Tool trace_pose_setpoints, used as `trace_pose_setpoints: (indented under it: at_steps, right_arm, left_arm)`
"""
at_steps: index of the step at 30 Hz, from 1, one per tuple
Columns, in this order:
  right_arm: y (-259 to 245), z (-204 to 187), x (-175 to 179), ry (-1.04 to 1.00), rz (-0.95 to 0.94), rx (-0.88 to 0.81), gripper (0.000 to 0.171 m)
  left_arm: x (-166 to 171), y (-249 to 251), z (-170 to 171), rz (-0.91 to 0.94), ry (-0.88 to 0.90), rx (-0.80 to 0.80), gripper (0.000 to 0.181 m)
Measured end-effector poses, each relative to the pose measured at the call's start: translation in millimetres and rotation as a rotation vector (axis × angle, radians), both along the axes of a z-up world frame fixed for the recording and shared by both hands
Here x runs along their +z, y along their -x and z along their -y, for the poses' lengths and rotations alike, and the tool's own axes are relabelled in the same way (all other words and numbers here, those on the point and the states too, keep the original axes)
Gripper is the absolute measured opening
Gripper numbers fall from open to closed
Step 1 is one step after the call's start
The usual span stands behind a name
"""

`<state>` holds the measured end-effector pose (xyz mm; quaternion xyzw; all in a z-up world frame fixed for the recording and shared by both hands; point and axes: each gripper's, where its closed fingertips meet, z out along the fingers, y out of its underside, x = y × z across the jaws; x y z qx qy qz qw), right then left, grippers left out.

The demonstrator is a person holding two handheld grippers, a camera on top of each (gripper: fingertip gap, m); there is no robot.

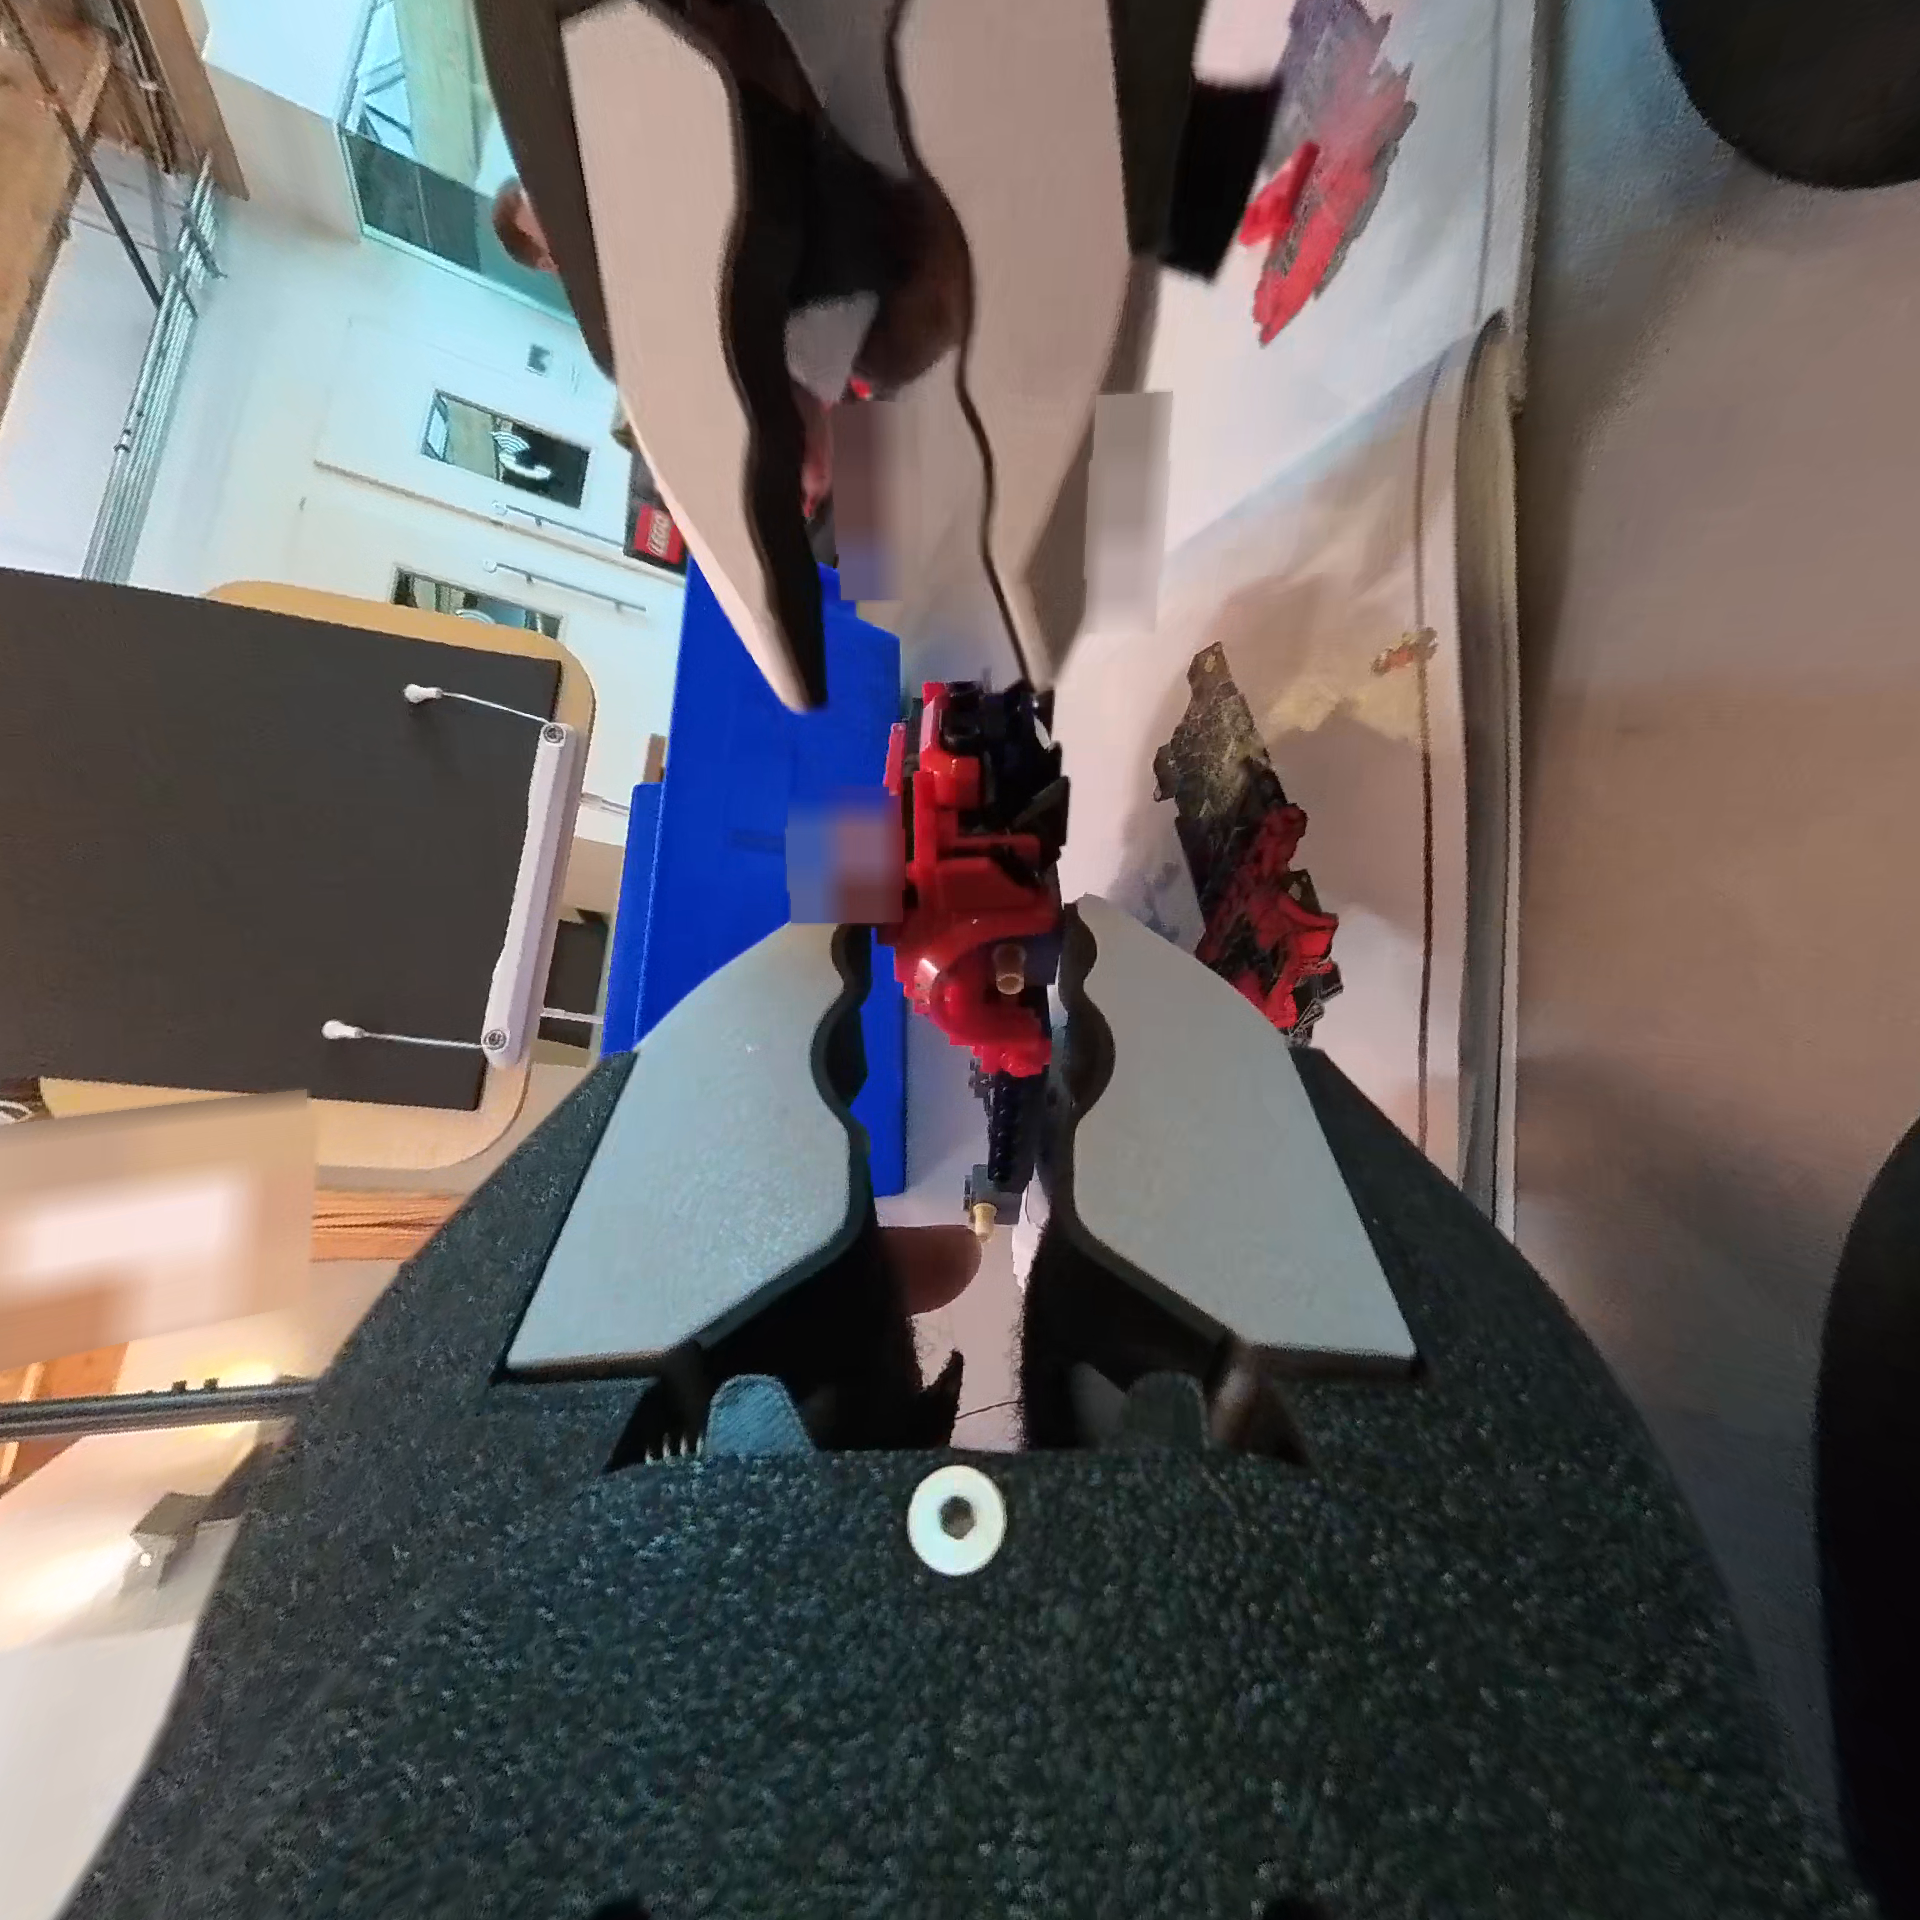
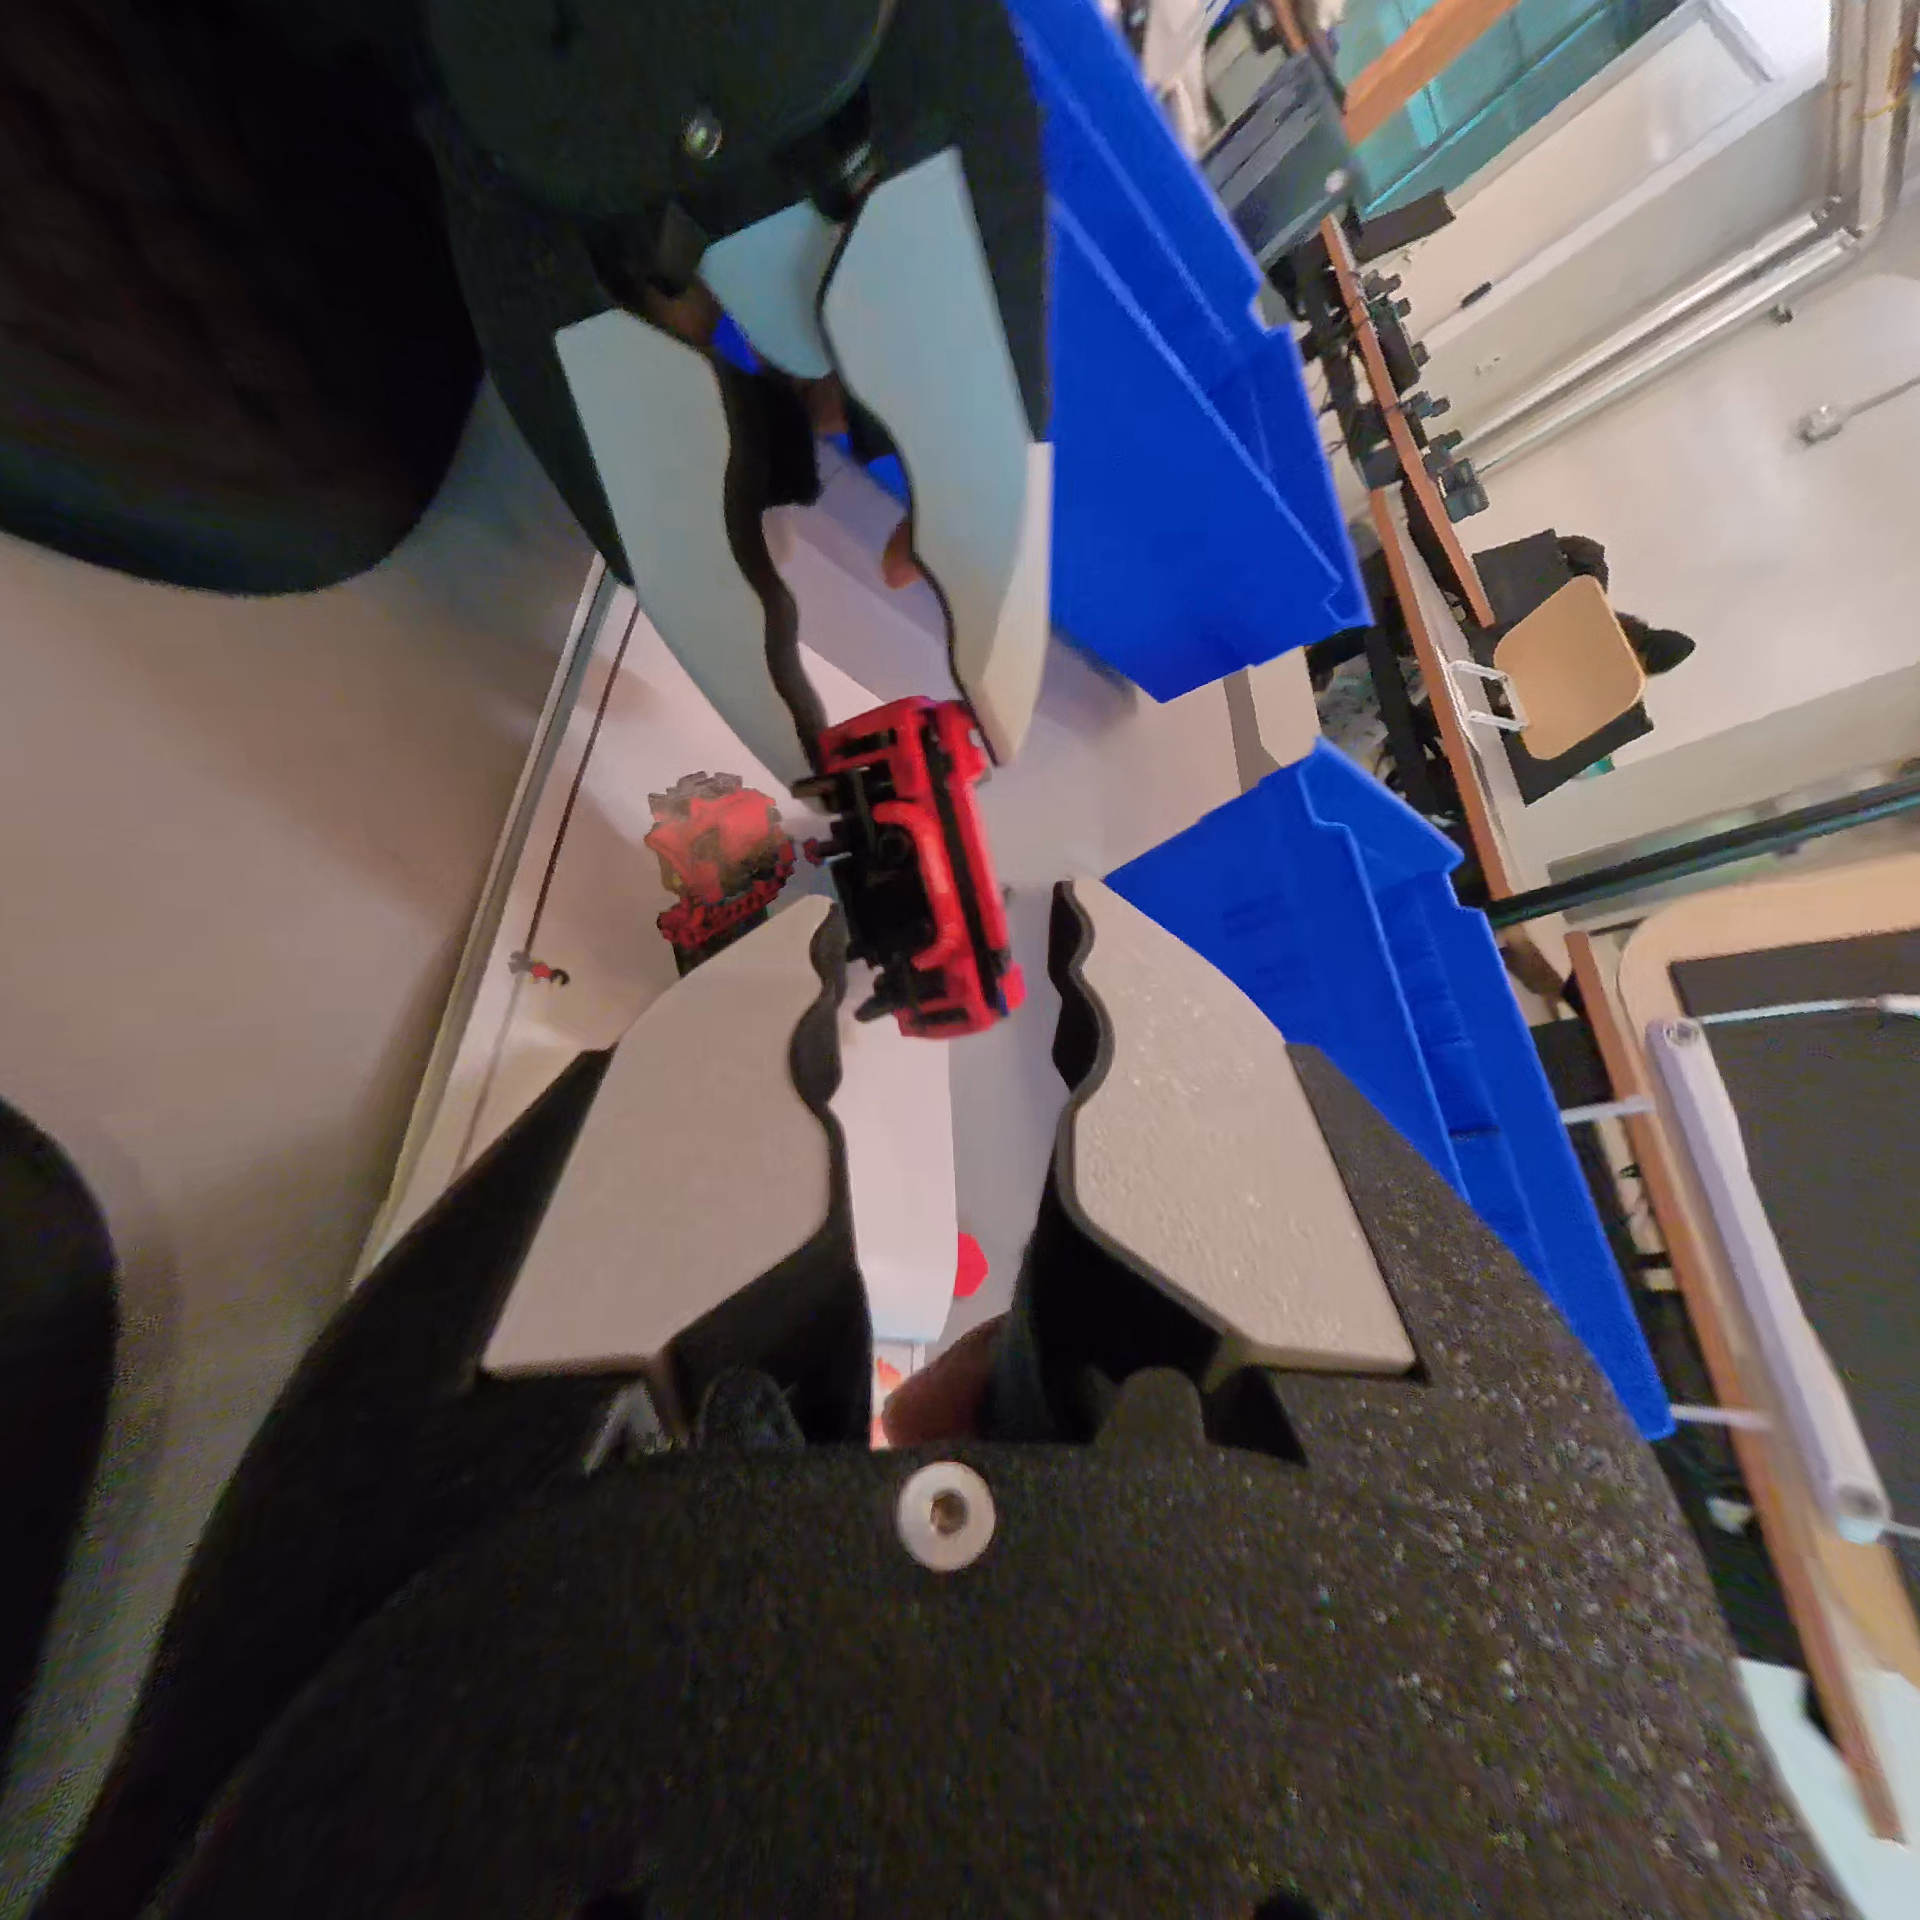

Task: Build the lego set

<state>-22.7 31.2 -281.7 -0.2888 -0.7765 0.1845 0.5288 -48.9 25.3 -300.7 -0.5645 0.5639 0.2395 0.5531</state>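
L gripper (image 1: 961,925) grips the red/black lego model (image 1: 977,883) at one end. R gripper (image 2: 940,904) sits w/ fingers spread, model's other end between its tips, blue bins (image 2: 1195,468) beside.

Both views bright, even indoor light. Left wrist view: daylight from windows (image 1: 436,156) upper left, slight blue cast. Heavy fisheye bending at edges. Far tongs (image 1: 914,675) motion-blurred at top; near tongs (image 1: 961,997) sharp. Soft shadows, corners dim, no harsh glare.

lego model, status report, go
Left tool shut on lego model. Right tool open, fingers straddling the model's other end. Nothing in the way.
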Motion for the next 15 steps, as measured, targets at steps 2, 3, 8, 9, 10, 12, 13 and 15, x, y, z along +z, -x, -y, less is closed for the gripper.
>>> trace_pose_setpoints:
  at_steps: [2, 3, 8, 9, 10, 12, 13, 15]
  right_arm:
    - [-13.7, -3.3, 17.6, 0.108, -0.042, -0.018, 0.037]
    - [-22.7, -7.4, 27.2, 0.175, -0.072, -0.037, 0.035]
    - [-77.0, -56.7, 59.6, 0.508, -0.303, -0.232, 0.024]
    - [-88.1, -70.7, 63.3, 0.552, -0.387, -0.278, 0.014]
    - [-97.8, -82.0, 66.8, 0.595, -0.472, -0.308, 0.005]
    - [-109.4, -94.3, 74.0, 0.651, -0.569, -0.318, 0.0]
    - [-112.3, -98.1, 75.9, 0.666, -0.583, -0.323, 0.0]
    - [-115.7, -105.2, 74.2, 0.704, -0.588, -0.353, 0.0]
  left_arm:
    - [0.8, 0.9, 0.6, 0.013, 0.0, 0.005, 0.034]
    - [1.1, 1.3, 0.7, 0.017, 0.0, 0.006, 0.034]
    - [3.4, 2.7, 0.2, 0.048, 0.0, 0.009, 0.034]
    - [3.5, 3.1, -0.2, 0.052, -0.001, 0.01, 0.034]
    - [3.6, 3.4, -0.6, 0.054, -0.004, 0.011, 0.034]
    - [3.6, 4.0, -0.9, 0.054, -0.009, 0.015, 0.034]
    - [3.3, 3.9, -1.0, 0.055, -0.01, 0.016, 0.034]
    - [2.8, 4.0, -0.9, 0.058, -0.012, 0.017, 0.034]
